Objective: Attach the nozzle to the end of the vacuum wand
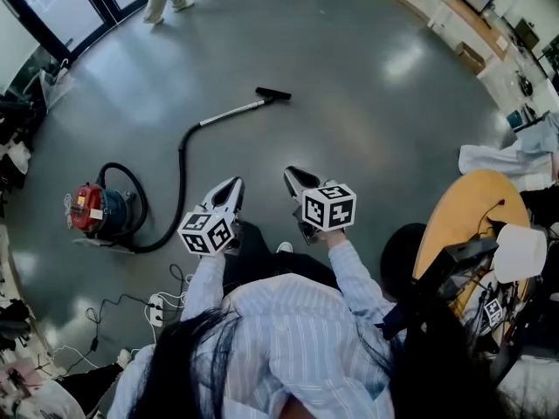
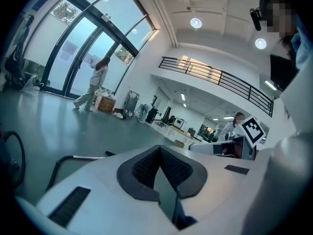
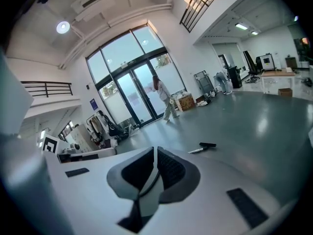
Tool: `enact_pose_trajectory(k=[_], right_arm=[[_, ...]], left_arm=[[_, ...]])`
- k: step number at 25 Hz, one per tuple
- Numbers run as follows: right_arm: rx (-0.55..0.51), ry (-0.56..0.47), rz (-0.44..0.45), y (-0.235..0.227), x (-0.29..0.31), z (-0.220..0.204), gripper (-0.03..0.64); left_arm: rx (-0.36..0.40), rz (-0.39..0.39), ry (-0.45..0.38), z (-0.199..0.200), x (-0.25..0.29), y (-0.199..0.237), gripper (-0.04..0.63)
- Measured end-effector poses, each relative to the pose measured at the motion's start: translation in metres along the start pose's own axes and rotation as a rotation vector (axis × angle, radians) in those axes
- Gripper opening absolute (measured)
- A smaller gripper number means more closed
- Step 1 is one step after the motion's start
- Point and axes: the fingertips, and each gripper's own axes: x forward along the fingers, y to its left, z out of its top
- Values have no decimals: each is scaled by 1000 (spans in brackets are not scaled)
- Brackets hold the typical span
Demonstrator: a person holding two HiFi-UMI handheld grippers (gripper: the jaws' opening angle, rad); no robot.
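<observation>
My fingers [image 2: 143,166] on the left gripper [image 2: 159,152] are clenched pad to pad with nothing between them. The fingers [image 3: 172,166] of the right gripper [image 3: 155,153] are also closed on nothing.

The nozzle [image 1: 273,94] is out of my reach. It lies on the grey floor [image 1: 367,68], well ahead of both sets of fingertips and roughly in line with the gap between the two grippers. In the right gripper view it sits beyond the jaws and off to their right. In the left gripper view the wand [image 1: 231,112] shows low on the left, past the jaws.

I hold both forearms out in front of me, in striped sleeves [image 1: 349,273]. The grippers are side by side and near each other, with the marker cubes [image 1: 329,207] uppermost. Both point forward and a little down toward the floor.

The wand is a bare metal tube lying flat. In the head view its long axis runs from lower left to upper right, slanting away from me. The black nozzle is at its far end and touches it, with its bar set across the tube's line. I cannot tell whether it is seated on the tube. From the wand's near end a black hose [image 1: 182,182] curves back toward me and loops round to the red vacuum cleaner [image 1: 94,210] on my left.
</observation>
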Motion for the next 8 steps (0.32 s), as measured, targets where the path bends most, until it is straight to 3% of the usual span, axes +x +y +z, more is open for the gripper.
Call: enact_pose_trajectory(k=[8], right_arm=[[-4, 4, 8, -3, -10, -4, 26]], left_arm=[[9, 24, -11, -8, -5, -9, 6]])
